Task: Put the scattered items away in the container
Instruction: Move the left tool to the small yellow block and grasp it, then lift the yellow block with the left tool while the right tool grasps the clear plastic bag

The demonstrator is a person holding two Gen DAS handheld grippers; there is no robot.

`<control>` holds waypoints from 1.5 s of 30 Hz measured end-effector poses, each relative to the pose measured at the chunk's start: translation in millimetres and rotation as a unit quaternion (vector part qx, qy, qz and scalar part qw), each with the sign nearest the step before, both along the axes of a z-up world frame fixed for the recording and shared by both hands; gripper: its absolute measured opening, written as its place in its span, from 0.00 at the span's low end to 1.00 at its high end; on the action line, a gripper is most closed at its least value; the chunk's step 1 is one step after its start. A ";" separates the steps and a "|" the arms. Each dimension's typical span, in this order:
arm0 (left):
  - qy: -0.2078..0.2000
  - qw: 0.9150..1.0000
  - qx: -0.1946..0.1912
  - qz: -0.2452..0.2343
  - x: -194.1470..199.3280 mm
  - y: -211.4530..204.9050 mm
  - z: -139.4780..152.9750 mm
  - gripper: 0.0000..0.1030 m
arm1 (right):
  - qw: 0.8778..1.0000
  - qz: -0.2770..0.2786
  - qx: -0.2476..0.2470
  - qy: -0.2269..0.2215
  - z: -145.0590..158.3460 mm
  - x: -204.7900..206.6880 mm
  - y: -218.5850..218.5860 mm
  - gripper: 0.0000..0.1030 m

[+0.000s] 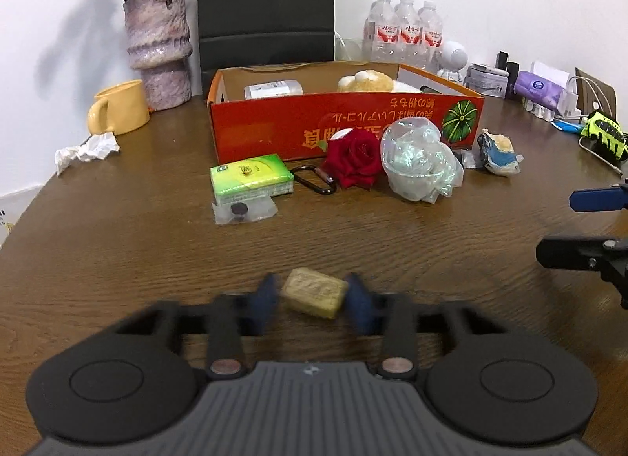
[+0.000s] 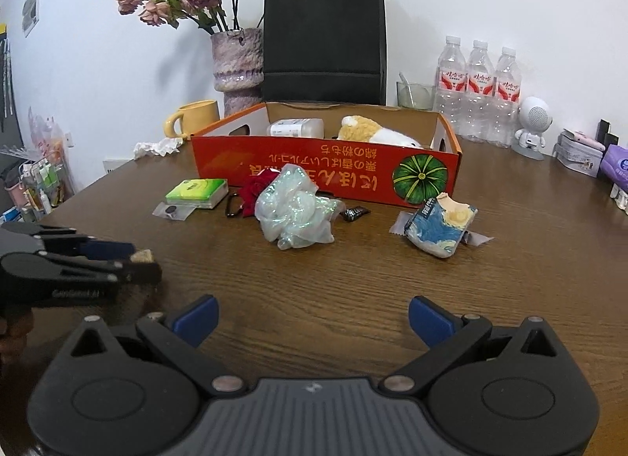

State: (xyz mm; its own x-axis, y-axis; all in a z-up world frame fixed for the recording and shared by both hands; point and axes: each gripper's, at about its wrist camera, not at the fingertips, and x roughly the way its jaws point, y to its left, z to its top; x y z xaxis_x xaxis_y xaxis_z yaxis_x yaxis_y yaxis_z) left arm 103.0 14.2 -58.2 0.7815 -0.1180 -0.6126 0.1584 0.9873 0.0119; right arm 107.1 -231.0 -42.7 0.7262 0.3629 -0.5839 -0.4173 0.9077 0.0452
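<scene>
A tan soap-like bar (image 1: 314, 297) lies on the brown table (image 1: 117, 252) between the blue pads of my left gripper (image 1: 312, 284), which touch both its ends; the right wrist view shows the bar (image 2: 142, 256) caught in those fingers. My right gripper (image 2: 314, 318) stands open over bare wood, nothing between its fingers. The orange cardboard box (image 1: 274, 126) holds a white bottle (image 1: 273, 88) and a plush toy (image 1: 365, 81). In front of it lie a green tissue pack (image 1: 251, 179), a small clear bag (image 1: 243, 210), a carabiner (image 1: 314, 179), a red rose (image 1: 355, 157), a shiny plastic bag (image 2: 296, 208) and a blue pouch (image 2: 441, 226).
A yellow mug (image 1: 117, 106), crumpled paper (image 1: 86, 150) and a vase of dried flowers (image 1: 159, 48) stand back left. A black paper bag (image 2: 324, 40) is behind the box. Water bottles (image 2: 479, 91), a white figure (image 2: 532, 126) and small boxes crowd the back right.
</scene>
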 end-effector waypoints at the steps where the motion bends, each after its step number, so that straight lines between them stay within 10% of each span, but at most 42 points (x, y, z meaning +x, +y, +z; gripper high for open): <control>1: 0.001 1.000 -0.006 0.001 0.4 1.8 0.0 0.34 | 1.000 0.000 0.000 0.000 -0.1 0.7 1.1 1.00; 25: -0.044 0.997 -0.050 0.028 61.2 9.8 7.8 0.34 | 0.999 0.017 -0.035 -0.036 -13.2 95.5 71.8 0.89; 29: -0.044 0.997 -0.052 0.033 60.8 10.9 7.2 0.34 | 0.999 0.027 -0.038 -0.025 -15.7 98.9 72.0 0.39; 45: -0.104 0.992 -0.064 0.023 54.7 8.5 59.0 0.34 | 0.996 0.007 0.031 -0.084 35.8 90.8 19.7 0.37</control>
State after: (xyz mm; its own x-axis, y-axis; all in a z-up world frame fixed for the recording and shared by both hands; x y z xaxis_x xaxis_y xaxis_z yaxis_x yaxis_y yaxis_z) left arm 157.8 22.7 0.9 0.8956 -0.1456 -0.4204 0.1203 0.9890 -0.0864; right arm 197.9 -211.3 -6.9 0.8060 0.4053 -0.4314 -0.4365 0.8992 0.0291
